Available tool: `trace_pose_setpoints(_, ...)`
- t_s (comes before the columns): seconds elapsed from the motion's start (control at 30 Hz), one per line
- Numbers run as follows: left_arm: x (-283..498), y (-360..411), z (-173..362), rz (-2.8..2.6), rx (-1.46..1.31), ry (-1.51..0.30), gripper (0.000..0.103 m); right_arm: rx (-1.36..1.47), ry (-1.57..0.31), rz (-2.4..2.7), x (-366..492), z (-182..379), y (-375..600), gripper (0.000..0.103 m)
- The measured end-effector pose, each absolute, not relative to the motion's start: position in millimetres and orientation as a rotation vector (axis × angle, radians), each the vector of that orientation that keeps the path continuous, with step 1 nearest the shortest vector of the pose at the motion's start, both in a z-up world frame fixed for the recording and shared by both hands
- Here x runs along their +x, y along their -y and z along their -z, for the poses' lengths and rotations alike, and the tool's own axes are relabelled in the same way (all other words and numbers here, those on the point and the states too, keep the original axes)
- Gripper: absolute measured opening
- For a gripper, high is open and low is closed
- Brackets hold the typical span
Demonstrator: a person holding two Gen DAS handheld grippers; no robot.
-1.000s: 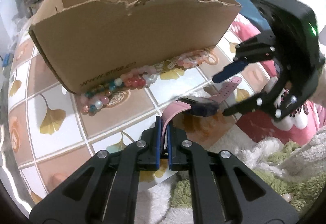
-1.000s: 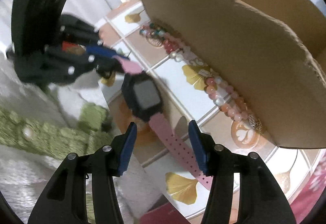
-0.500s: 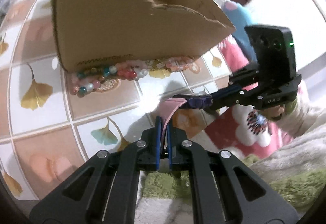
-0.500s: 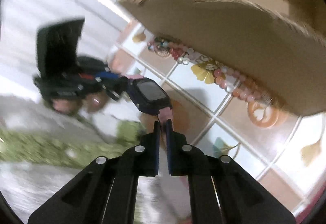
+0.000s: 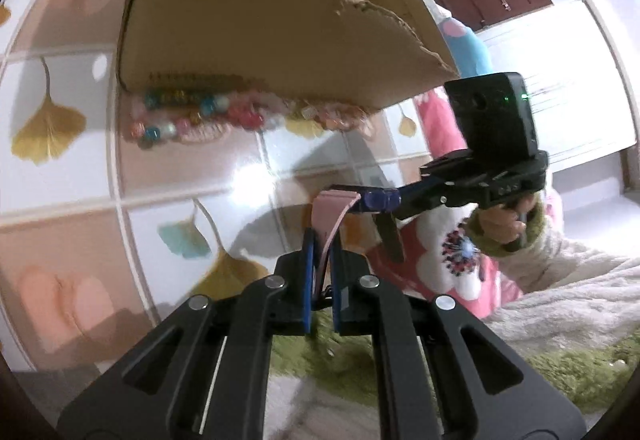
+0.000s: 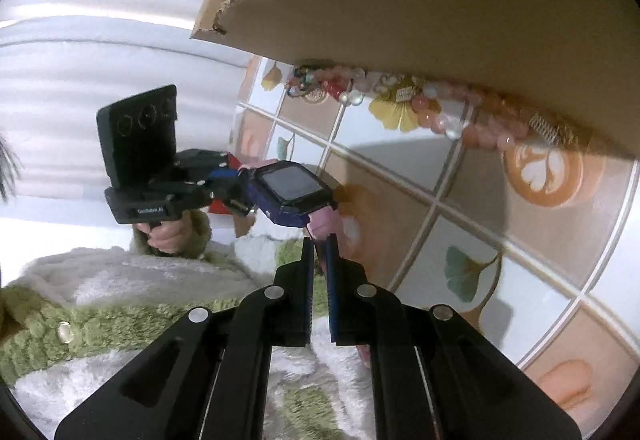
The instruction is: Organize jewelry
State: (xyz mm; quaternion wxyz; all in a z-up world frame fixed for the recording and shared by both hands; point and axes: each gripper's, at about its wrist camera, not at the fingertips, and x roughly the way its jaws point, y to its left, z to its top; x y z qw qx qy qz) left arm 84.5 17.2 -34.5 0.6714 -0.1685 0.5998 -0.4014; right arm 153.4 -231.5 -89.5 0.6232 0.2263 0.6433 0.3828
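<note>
Two hand-held grippers are seen above a tiled counter (image 5: 72, 200) patterned with ginkgo leaves. Largest on it is a cardboard box (image 5: 256, 20), open at the top, with a torn upper edge. Along the foot of its near wall, touching it, a row of beaded bracelets (image 5: 224, 116) is laid on the tiles; pink, red, blue and pearly beads can be made out. Fluffy green and white sleeves (image 6: 120, 280) are worn on the arms at the counter's edge. A watch (image 6: 292, 192) with a dark case and pink strap is held off the counter, between the two grippers and well apart from the box. The left hand-held gripper (image 5: 322, 240) is clenched on one end of the pink strap, which is pinched between its blue pads. The right hand-held gripper (image 6: 319, 244) is clenched on the other strap end, just below the case. Each gripper is gripped by a hand (image 5: 504, 220) at its handle.
</note>
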Motion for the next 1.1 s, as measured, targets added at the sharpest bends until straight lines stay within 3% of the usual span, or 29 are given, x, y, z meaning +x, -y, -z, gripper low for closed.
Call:
trace_pose_setpoints(0.17, 86.2, -15.1, 43.0, 0.852, -0.356, -1.376, 0.007, 0.488, -1.461, -0.849, 156.5, 90.1, 232.5, 0.006)
trace_pose_setpoints(0.47, 93.9, -6.8, 34.7, 0.798, -0.242, -1.296, 0.019, 0.316, -1.398, -0.734, 158.0, 76.4, 240.8, 0.006)
trace_pose_setpoints(0.6, 86.8, 2.4, 24.4, 0.717, -0.083, -1.206, 0.043, 0.227, -1.34, -0.653, 155.4, 67.8, 244.7, 0.007)
trace_pose_setpoints(0.73, 77.3, 9.9, 12.8, 0.672, 0.045, -1.107, 0.049, 0.19, -1.27, -0.57, 151.8, 56.6, 252.6, 0.007)
trace_pose_setpoints(0.83, 72.0, 13.4, 8.5, 0.699, 0.057, -1.083, 0.06, 0.161, -1.225, -0.547, 143.9, 47.5, 253.0, 0.009)
trace_pose_setpoints(0.97, 59.8, 23.7, 14.9, 0.688, 0.145, -1.056, 0.078, 0.032, -1.179, -0.528, 123.3, 41.5, 232.8, 0.045)
trace_pose_setpoints(1.1, 56.6, 31.4, 39.5, 0.627, 0.216, -1.096, 0.084, -0.136, -1.159, -0.476, 108.8, 54.8, 202.9, 0.046)
